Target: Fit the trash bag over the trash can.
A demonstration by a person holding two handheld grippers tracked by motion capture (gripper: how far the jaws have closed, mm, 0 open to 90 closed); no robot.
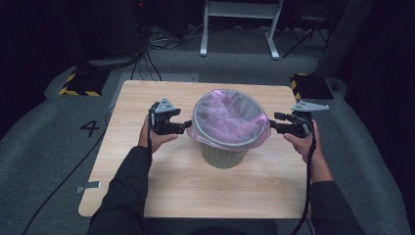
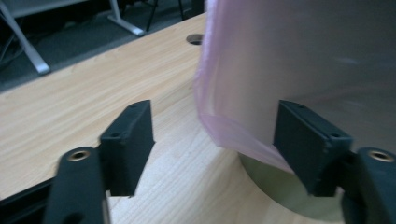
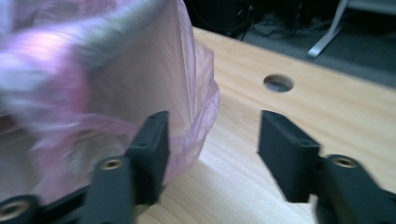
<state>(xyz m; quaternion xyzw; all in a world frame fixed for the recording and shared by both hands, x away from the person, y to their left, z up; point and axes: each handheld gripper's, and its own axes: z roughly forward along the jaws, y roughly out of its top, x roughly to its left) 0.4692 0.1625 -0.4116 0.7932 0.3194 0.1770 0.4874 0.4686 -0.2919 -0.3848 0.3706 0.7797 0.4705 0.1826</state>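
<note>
A grey-green waste bin (image 1: 223,155) stands mid-table, lined with a pink plastic bag (image 1: 226,117) whose edge folds down over the rim. My left gripper (image 1: 186,124) is at the bin's left side, open, its jaws level with the bag's overhang. In the left gripper view the gripper (image 2: 212,140) straddles the hanging bag edge (image 2: 243,140) without closing on it. My right gripper (image 1: 271,127) is at the bin's right side, open. In the right gripper view the gripper (image 3: 212,140) has its left jaw against the bag's folded edge (image 3: 196,107).
The wooden table (image 1: 147,186) has free room in front of and behind the bin, and a round cable hole (image 3: 278,83) near its far edge. Yellow-black floor blocks (image 1: 80,83) and white desk legs (image 1: 240,29) lie beyond the table. Cables trail down on both sides.
</note>
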